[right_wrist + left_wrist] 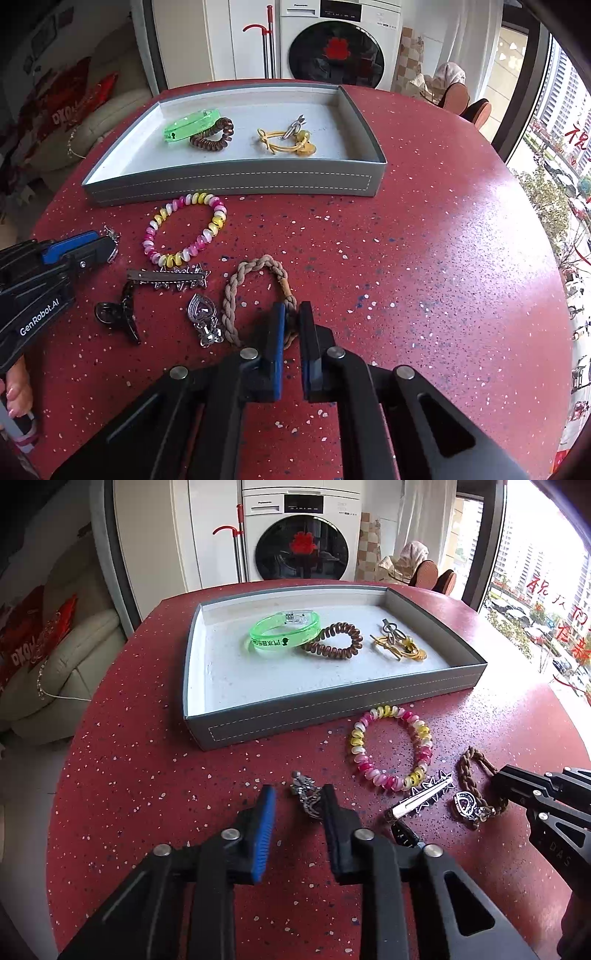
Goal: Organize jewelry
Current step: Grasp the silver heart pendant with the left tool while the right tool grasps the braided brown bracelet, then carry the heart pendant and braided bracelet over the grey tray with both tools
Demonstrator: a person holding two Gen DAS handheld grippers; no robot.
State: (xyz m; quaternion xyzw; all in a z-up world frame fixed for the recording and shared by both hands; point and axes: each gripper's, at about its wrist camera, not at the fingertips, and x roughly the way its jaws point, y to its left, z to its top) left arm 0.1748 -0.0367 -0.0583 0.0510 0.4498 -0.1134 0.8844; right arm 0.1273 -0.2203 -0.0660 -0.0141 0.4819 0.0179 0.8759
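On a speckled red table (424,229), two hand-held grippers work a scatter of jewelry. In the right wrist view, the left gripper (107,242) enters from the left edge, its body cut off by the frame, fingers nearly together around a silver ornament (306,797) — the left wrist view shows the piece between the pads, though how firmly it is pinched is hard to make out. A fingertip shows at the lower left corner. Moving right across the foreground: a dark claw clip (120,315), a starred silver barrette (173,277), a heart-shaped silver charm (203,317) and a pink-and-yellow spiral bracelet (184,230). At lower centre the right gripper (291,325) is pressed together on the braided tan cord bracelet (236,291), whose near end is hidden between the pads.

Above, the grey tray (236,184) holds, left to right, a green translucent bangle (184,125), a brown coil hair tie (212,136) touching it, and — well apart — a tangle of yellow cord and silver metal (288,138), its parts too small to separate.
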